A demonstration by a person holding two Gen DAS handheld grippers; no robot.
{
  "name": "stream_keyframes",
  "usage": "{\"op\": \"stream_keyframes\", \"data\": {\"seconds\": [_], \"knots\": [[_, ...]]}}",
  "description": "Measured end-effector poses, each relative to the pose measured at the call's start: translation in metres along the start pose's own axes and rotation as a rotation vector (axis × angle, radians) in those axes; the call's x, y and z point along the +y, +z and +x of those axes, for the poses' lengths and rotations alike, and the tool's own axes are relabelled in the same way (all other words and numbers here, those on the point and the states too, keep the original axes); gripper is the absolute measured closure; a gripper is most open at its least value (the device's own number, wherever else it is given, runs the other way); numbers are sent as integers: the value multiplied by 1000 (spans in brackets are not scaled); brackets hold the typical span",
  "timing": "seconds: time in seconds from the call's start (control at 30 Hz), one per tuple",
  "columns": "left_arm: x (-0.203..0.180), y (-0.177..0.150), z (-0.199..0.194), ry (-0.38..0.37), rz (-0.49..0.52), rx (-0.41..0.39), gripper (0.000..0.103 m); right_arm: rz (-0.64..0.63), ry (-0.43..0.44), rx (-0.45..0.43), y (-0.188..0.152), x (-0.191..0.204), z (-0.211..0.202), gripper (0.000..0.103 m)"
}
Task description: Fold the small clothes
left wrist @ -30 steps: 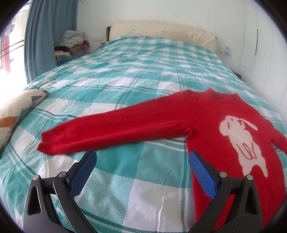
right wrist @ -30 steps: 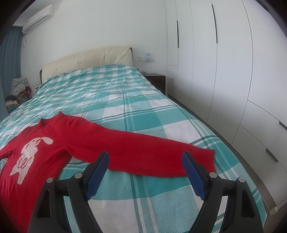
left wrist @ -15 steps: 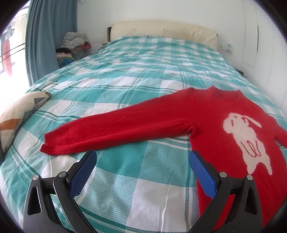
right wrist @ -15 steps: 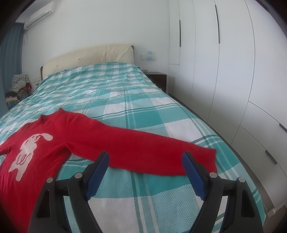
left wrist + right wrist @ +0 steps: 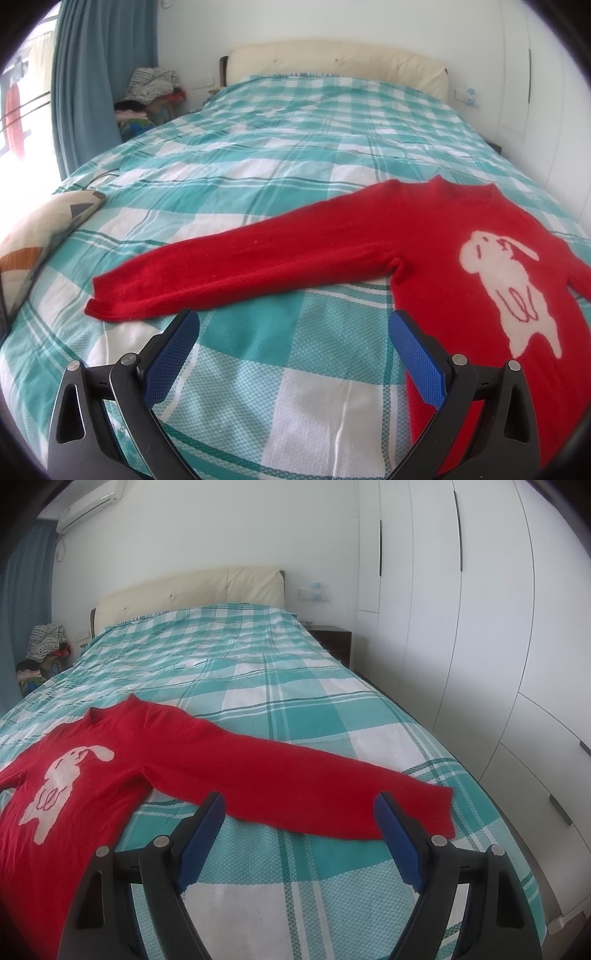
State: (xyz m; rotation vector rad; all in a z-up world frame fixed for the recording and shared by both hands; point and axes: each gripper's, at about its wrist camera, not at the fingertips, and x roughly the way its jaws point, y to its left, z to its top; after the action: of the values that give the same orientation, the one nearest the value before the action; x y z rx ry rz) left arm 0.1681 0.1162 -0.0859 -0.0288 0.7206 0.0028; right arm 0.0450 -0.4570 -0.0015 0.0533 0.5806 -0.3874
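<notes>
Checked teal bedding point(image 5: 258, 369) covers the bed, and the red sweater point(image 5: 461, 236) lies flat on it, front up, both sleeves stretched out to the sides. The left gripper point(image 5: 291, 332) and the right gripper point(image 5: 299, 812) hover near the sleeves with jaws spread wide and nothing between them. The main risk, I think, is pinching the bedding together with the knit, so it lifts and the fold wrinkles. The sweater's hem is out of view, so it may be uneven.
</notes>
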Motion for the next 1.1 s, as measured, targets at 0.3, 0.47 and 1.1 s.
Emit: {"op": "stream_keyframes", "data": {"seconds": [0.3,0.47,1.1], "knots": [[2,3,-1,-20,-8,-3,1,634,177,96,9,-149,4,21],[0,2,0,-13,7,5,1,897,282,254,-30,-173,29,23],[2,2,-1,-21,-13,20,1,882,130,184,-6,-157,96,99]]}}
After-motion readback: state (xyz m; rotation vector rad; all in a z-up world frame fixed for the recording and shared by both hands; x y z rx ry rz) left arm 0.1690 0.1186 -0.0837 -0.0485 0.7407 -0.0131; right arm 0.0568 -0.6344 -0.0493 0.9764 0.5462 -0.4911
